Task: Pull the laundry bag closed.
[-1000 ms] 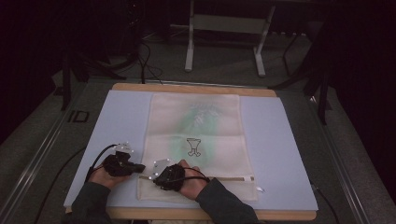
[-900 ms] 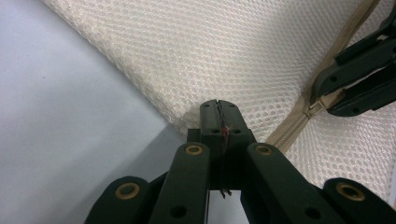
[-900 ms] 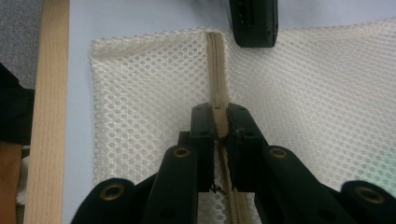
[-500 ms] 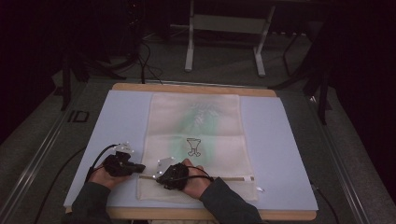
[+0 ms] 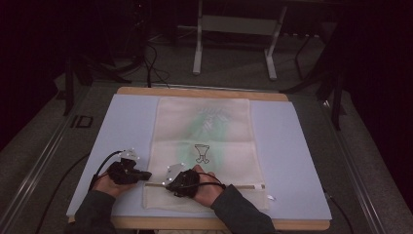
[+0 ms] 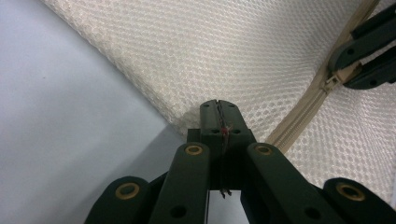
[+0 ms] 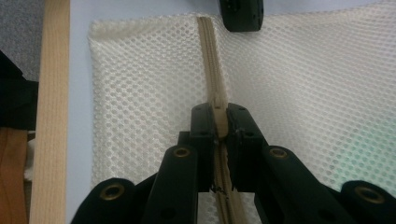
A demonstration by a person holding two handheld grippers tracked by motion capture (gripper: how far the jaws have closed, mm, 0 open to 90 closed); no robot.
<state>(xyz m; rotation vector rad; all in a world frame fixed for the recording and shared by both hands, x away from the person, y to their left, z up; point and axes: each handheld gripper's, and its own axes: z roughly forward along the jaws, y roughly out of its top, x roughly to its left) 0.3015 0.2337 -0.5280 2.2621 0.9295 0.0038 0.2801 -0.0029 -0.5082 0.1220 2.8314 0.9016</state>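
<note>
A cream mesh bag [image 5: 204,141] with a green item faintly showing inside lies flat on the blue mat [image 5: 292,161]. Its beige zipper [image 5: 243,186] runs along the near end. My left gripper [image 5: 145,174] is shut on the bag's left edge [image 6: 187,116] beside the zipper's end, with mesh pinched between its jaws [image 6: 218,108]. Just right of it, my right gripper [image 5: 170,181] is shut on the zipper pull [image 7: 218,122]; in the left gripper view the pull [image 6: 337,80] sits between that gripper's black tips. The left gripper's tip [image 7: 241,14] shows at the zipper's far end in the right gripper view.
The mat covers a wooden table [image 5: 204,91] whose near edge [image 7: 51,116] lies close to the bag's end. A metal stand [image 5: 234,44] and cables are on the dark floor beyond. Bare mat lies left and right of the bag.
</note>
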